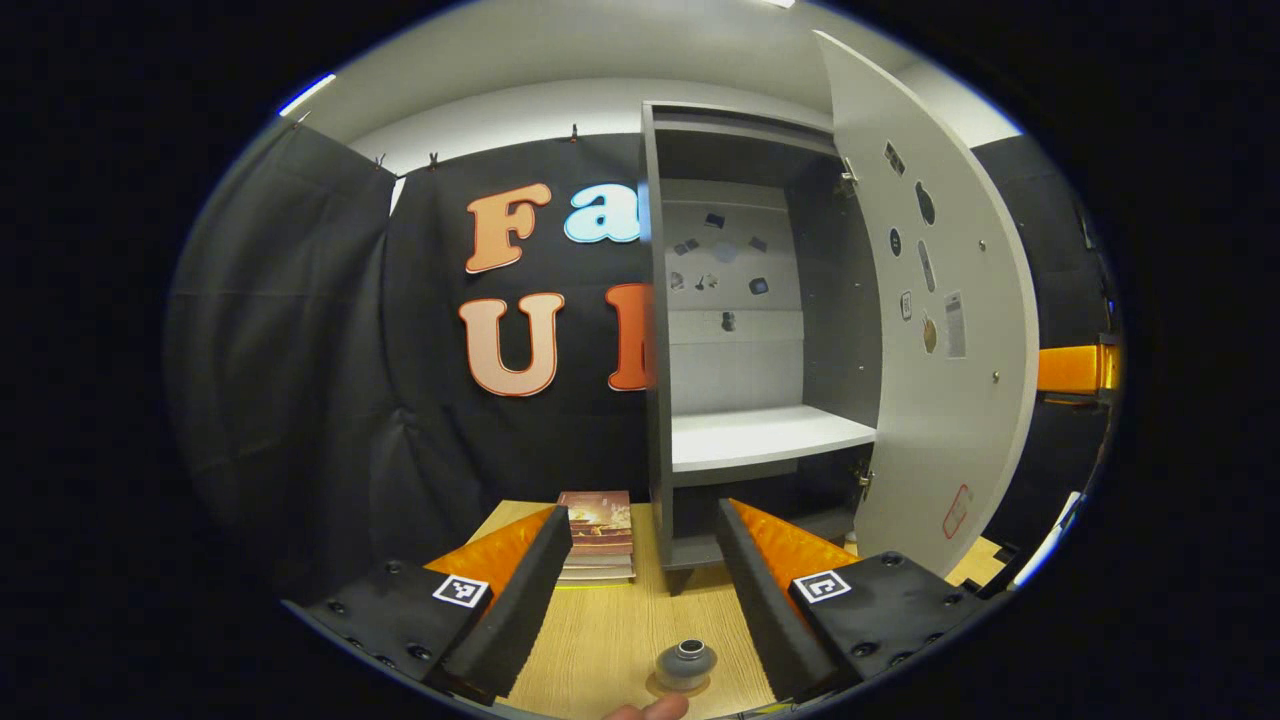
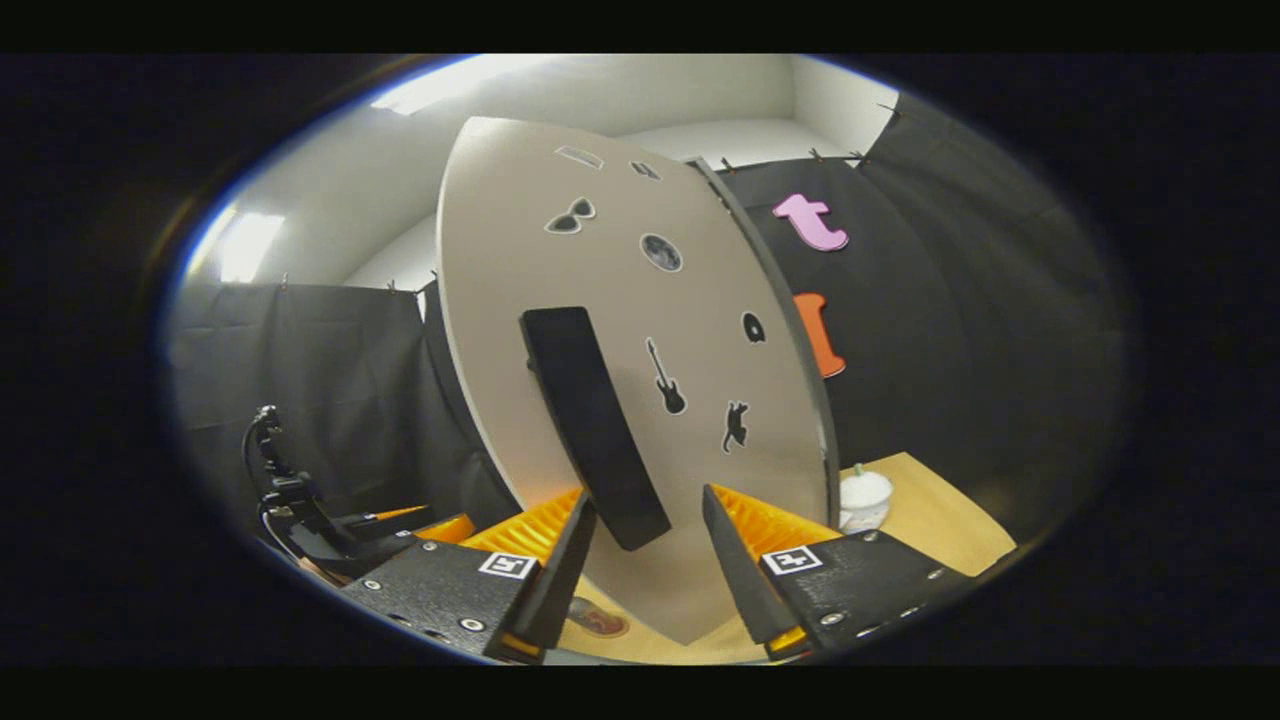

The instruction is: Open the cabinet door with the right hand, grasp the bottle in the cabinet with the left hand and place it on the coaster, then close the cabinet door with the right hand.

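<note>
Grey bottle point(image 1: 686, 662) is seen upright at the worktop's point(image 1: 610, 620) near edge, ahead of the released, empty left tongs point(image 1: 642, 516). The cabinet door point(image 2: 700, 300) is best pushed shut gently at its black handle point(image 2: 592, 430), which is straddled by the released right tongs point(image 2: 648, 502).

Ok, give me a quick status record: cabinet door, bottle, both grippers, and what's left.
cabinet door: swung wide open
bottle: out of the cabinet, upright on the table, low between the left gripper's fingers, not gripped; coaster under it: cannot tell
left gripper: open, facing the cabinet
right gripper: open, fingers either side of the door handle, at its lower end
left to do: probably just closing the door
</note>
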Motion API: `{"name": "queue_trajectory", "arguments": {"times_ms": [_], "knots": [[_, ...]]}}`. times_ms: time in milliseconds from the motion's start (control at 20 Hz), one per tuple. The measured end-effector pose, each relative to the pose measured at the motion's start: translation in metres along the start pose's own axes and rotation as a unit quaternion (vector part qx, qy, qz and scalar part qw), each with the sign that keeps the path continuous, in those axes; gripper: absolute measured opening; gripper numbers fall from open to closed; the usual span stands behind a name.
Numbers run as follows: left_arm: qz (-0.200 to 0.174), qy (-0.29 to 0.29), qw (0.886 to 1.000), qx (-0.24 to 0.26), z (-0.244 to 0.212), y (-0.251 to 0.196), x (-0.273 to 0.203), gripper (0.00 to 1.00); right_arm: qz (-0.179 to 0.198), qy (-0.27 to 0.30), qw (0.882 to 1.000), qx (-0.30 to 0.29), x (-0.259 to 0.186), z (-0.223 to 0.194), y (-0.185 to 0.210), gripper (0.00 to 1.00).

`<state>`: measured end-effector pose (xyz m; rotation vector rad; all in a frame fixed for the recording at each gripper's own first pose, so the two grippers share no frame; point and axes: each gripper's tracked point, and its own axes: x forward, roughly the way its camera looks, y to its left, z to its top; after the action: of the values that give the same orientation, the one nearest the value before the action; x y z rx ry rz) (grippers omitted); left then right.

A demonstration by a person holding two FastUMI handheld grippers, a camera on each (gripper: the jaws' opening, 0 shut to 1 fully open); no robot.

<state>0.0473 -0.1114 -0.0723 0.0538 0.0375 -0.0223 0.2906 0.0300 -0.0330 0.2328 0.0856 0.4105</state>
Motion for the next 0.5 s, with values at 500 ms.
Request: {"name": "queue_trajectory", "arguments": {"times_ms": [500], "knots": [[0.042,-0.008,0.998,-0.041,0.003,0.061,0.036,0.95,0.033,0.002,0.996,-0.081,0.152,-0.018,0.078,0.89]]}}
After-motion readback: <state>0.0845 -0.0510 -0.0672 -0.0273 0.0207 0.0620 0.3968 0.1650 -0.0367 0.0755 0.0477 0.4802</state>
